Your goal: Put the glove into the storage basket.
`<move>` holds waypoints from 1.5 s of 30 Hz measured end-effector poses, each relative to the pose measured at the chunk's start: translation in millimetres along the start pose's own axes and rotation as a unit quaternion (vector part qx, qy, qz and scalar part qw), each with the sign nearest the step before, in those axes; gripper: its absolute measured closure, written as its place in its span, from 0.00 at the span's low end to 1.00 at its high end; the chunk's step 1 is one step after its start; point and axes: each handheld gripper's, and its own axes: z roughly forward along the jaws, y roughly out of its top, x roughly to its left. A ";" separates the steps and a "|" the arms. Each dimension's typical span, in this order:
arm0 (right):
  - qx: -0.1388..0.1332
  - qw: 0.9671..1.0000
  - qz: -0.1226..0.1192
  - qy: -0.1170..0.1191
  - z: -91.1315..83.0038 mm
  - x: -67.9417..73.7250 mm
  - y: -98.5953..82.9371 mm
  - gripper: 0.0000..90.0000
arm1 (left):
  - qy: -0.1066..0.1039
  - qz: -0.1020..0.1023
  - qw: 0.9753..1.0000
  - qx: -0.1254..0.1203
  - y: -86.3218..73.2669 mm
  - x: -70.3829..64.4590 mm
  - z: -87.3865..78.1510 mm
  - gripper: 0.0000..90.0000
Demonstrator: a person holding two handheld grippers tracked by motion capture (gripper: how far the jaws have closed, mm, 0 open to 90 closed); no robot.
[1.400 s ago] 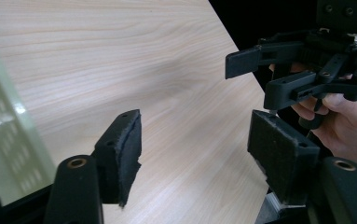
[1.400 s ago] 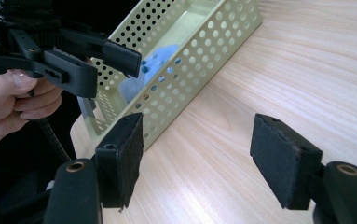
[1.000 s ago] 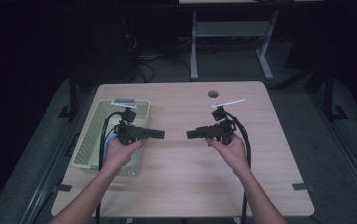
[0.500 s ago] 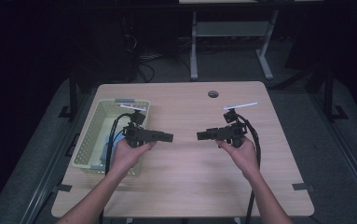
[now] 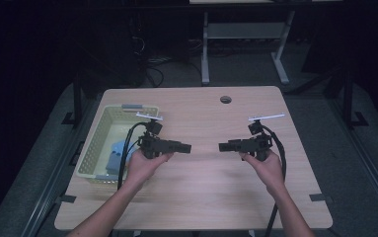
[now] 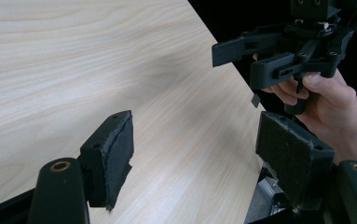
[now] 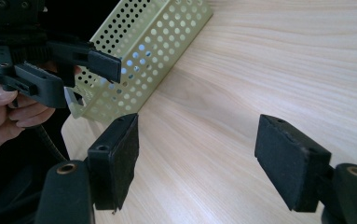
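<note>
Over the middle of the wooden table (image 5: pixel 201 197), two hand-held grippers point at each other, tip to tip, with a short gap between them. My left gripper (image 5: pixel 186 147) (image 6: pixel 197 140) is open, its padded jaws wide apart with bare wood between them. Facing it, my right gripper (image 5: pixel 222 146) (image 7: pixel 197 140) is open as well and holds nothing. The left gripper view has the right gripper (image 6: pixel 243 60) at its upper right, held in a hand. In the right gripper view the left gripper (image 7: pixel 92 81) is at the upper left.
A pale green perforated basket (image 5: pixel 94 143) (image 7: pixel 157 42) stands at the table's left edge, with a blue object (image 5: pixel 117 153) inside. A round cable hole (image 5: pixel 225 99) lies near the far edge. Dark floor and a desk frame (image 5: pixel 206 49) lie beyond the table.
Both hands have drifted to the right and a little toward the near edge. The left gripper has come off the basket, and the gap between the tips has widened slightly.
</note>
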 end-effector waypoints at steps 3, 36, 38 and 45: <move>-0.002 1.000 -0.001 0.001 -3.4 -3.4 -3.7 0.33 | -0.004 0.005 1.000 0.004 -1.9 -1.7 4.3 0.30; -0.009 0.999 0.029 -0.028 -43.6 -43.4 -57.8 0.31 | -0.030 0.020 0.999 0.014 -24.1 -14.4 44.3 0.30; -0.010 0.999 0.035 -0.029 -45.3 -45.1 -61.0 0.31 | -0.032 0.022 0.999 0.013 -26.1 -15.0 45.7 0.30; -0.020 0.999 0.039 -0.032 -53.7 -50.4 -72.7 0.30 | -0.033 0.033 0.999 0.014 -32.3 -18.5 51.4 0.30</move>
